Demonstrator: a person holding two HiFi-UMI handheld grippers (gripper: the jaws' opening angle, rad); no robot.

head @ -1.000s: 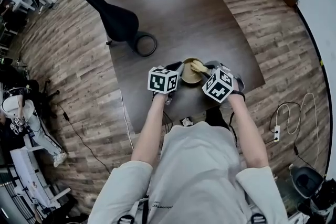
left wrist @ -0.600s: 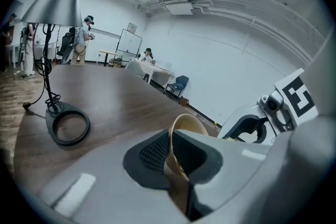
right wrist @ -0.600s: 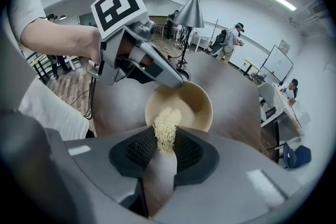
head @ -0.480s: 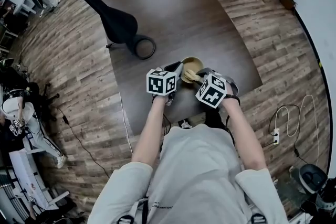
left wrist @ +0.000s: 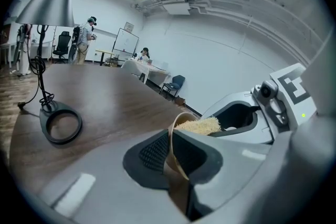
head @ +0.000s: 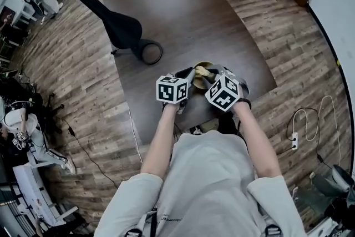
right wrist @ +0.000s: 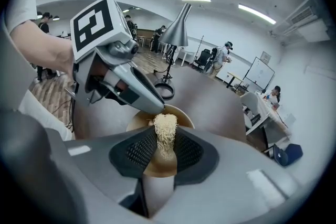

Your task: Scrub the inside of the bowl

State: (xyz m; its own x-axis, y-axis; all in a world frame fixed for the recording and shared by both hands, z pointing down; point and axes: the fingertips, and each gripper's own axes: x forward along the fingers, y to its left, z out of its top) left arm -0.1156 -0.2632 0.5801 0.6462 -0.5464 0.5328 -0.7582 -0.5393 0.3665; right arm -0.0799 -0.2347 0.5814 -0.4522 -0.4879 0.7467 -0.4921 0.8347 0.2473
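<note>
- bowl point(head: 198, 81) point(left wrist: 172, 165) point(right wrist: 160, 168): tan, on the dark counter point(head: 166, 14), close to its near edge and toward the near right corner. i see it tipped in the left gripper view, with its opening toward the right gripper.
- left gripper point(head: 188, 76) point(left wrist: 170, 149): fingers closed on the bowl's rim, one inside the wall and one outside.
- right gripper point(head: 209, 77) point(right wrist: 165, 147): fingers clamped on a scrub pad, its tip over the bowl's opening.
- scrub pad point(head: 203, 71) point(left wrist: 197, 126) point(right wrist: 166, 131): pale, stringy, sticking out past the fingers into the bowl. i cannot tell whether it touches the inner wall.
- lamp point(head: 148, 53) point(left wrist: 60, 123) point(right wrist: 178, 29): ring base on the counter near its left edge, well apart from the bowl.
</note>
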